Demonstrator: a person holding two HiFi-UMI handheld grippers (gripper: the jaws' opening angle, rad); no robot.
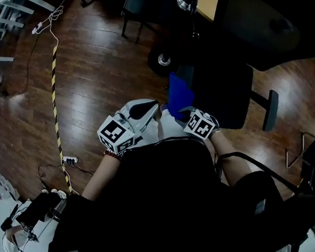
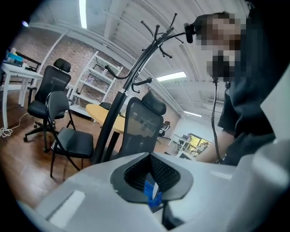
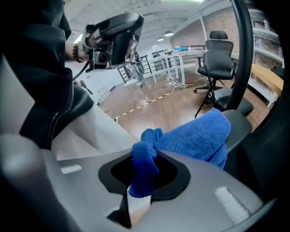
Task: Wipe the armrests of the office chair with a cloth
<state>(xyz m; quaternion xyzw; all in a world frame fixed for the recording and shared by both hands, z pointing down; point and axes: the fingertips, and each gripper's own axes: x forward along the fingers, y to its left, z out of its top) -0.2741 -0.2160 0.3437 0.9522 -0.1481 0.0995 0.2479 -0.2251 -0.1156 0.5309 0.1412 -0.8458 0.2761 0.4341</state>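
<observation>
Brown wood floor (image 1: 98,62) runs all around, and the black office chair (image 1: 225,93) stands on it in front of the person. The blue cloth (image 1: 179,95) lies over the end of the near armrest (image 3: 241,123). The right gripper (image 1: 186,114) is clamped tight on a bunched corner of the cloth. That lets the rest of it lie on the pad and rub it. I think this armrest is the one being wiped now. The other armrest (image 1: 270,109), at the far side of the seat, is bare, and I guess its turn comes later.

The left gripper (image 1: 144,108) sits just beside the right one and does not touch the cloth. Its jaws are pressed together. A tiny blue bit shows between them, and I cannot tell what it is. It points up at the room, maybe to stay out of the way.

Around the chair are a yellow and black stripe (image 1: 55,98) on the floor, a white power strip (image 1: 69,160) near it, a yellow table (image 1: 207,2) behind the chair, a tall coat stand (image 2: 131,86) and a black folding chair (image 2: 68,136). The chair's own seat is close to the cloth, so a long stroke could bump it.
</observation>
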